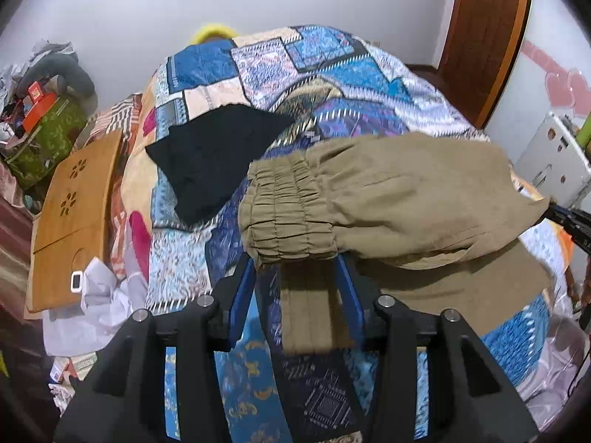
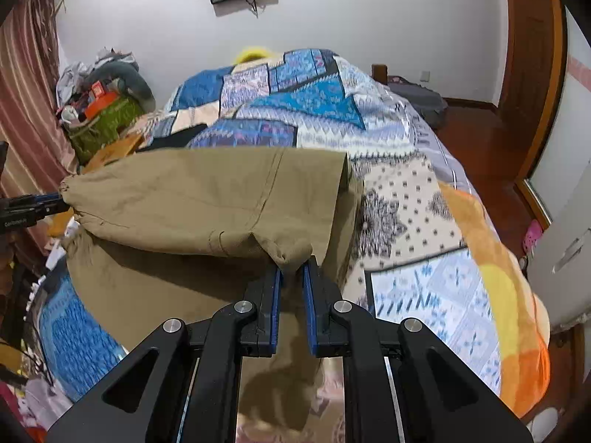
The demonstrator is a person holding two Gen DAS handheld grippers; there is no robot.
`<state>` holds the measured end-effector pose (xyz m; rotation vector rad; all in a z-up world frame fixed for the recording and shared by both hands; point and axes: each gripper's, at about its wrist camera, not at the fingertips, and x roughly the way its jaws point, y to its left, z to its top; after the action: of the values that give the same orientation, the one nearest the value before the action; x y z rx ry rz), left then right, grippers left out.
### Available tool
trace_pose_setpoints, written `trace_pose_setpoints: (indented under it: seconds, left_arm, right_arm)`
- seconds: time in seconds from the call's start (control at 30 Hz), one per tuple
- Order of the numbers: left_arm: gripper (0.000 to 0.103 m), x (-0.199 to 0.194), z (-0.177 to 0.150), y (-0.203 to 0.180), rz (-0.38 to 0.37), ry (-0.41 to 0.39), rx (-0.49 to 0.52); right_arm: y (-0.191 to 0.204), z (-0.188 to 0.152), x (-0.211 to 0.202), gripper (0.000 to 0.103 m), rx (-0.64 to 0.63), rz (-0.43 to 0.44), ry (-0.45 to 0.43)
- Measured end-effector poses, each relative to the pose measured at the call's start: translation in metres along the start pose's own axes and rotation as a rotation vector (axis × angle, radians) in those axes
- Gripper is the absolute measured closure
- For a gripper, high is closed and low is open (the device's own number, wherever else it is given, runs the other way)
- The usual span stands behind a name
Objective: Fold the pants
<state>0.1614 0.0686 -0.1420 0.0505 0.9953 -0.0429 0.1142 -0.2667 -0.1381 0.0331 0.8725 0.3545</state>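
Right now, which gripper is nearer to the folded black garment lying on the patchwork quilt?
Left. The left gripper holds the khaki pants' elastic waistband just beside the folded black garment. The right gripper holds the pants' far end, farther away.

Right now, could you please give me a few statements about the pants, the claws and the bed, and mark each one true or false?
1. The tan pants are gripped by both claws. True: the left claw holds the gathered waistband and the right claw pinches a fabric corner.
2. A black garment lies on the bed beyond the pants. True.
3. The pants lie spread flat in a single layer. False: an upper layer is held above a lower layer lying on the quilt.
4. The quilt is plain white. False: it is a patchwork, mostly blue.
5. The wooden tray sits on top of the pants. False: it lies off to the left, apart from them.
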Motion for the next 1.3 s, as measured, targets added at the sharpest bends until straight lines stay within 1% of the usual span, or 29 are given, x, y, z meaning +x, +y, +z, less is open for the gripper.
trace_pose_setpoints:
  seconds: [0.03,0.17,0.23,0.27,0.3,0.33,0.37,0.43,0.47,0.5,0.53,0.6,0.7,0.8,0.9,1.0,1.13,1.3]
  left_arm:
    - [0.056,0.002,-0.004,-0.001,0.006,0.011,0.000]
    - [0.055,0.007,-0.015,0.000,0.011,0.044,-0.004]
    - [0.049,0.005,-0.020,0.001,0.007,0.047,-0.009]
    - [0.047,0.001,-0.021,0.003,0.008,0.040,-0.011]
    - [0.042,-0.002,-0.022,0.003,0.012,0.030,-0.012]
    - [0.038,-0.007,-0.022,0.004,0.021,0.014,-0.013]
    - [0.037,-0.011,-0.021,0.005,0.030,0.001,-0.013]
    - [0.033,-0.021,-0.019,0.006,0.050,-0.029,-0.017]
    - [0.031,-0.026,-0.016,0.007,0.057,-0.044,-0.022]
    - [0.028,-0.031,-0.014,0.007,0.063,-0.057,-0.026]
    - [0.023,-0.034,-0.012,0.007,0.069,-0.067,-0.026]
    - [0.016,-0.041,-0.006,0.001,0.080,-0.100,-0.013]
    - [0.008,-0.046,0.001,-0.010,0.060,-0.123,0.014]
    - [0.007,-0.041,0.007,-0.029,0.022,-0.114,0.062]
    - [0.007,-0.029,0.008,-0.052,0.015,-0.083,0.132]
    - [0.007,-0.015,0.003,-0.078,0.017,-0.055,0.213]
    - [0.007,0.003,-0.009,-0.101,0.027,-0.010,0.306]
    - [0.006,0.020,-0.020,-0.115,0.000,0.058,0.370]
  right_arm:
    - [0.000,-0.002,0.000,0.089,0.003,0.000,0.005]
    - [0.001,-0.015,-0.004,0.087,0.012,-0.020,0.013]
    - [0.001,-0.020,-0.007,0.083,0.013,-0.036,0.020]
    - [0.000,-0.021,-0.009,0.078,0.014,-0.043,0.025]
    - [-0.001,-0.022,-0.011,0.071,0.016,-0.053,0.027]
    - [-0.002,-0.022,-0.014,0.067,0.016,-0.066,0.023]
    - [-0.001,-0.023,-0.016,0.062,0.014,-0.075,0.017]
    - [-0.001,-0.022,-0.023,0.058,0.007,-0.095,0.000]
    - [0.000,-0.020,-0.026,0.054,0.006,-0.102,-0.007]
    - [0.001,-0.019,-0.029,0.050,0.005,-0.109,-0.017]
    - [0.002,-0.018,-0.033,0.049,0.005,-0.114,-0.032]
    - [0.005,-0.014,-0.039,0.048,0.000,-0.111,-0.060]
    - [0.013,-0.006,-0.049,0.048,-0.012,-0.084,-0.099]
    - [0.024,0.001,-0.054,0.048,-0.035,-0.052,-0.124]
    - [0.038,0.006,-0.051,0.048,-0.075,-0.025,-0.135]
    - [0.050,0.007,-0.043,0.048,-0.105,-0.001,-0.123]
    - [0.063,0.005,-0.024,0.048,-0.146,0.029,-0.078]
    - [0.079,-0.004,-0.002,0.048,-0.195,0.063,-0.007]
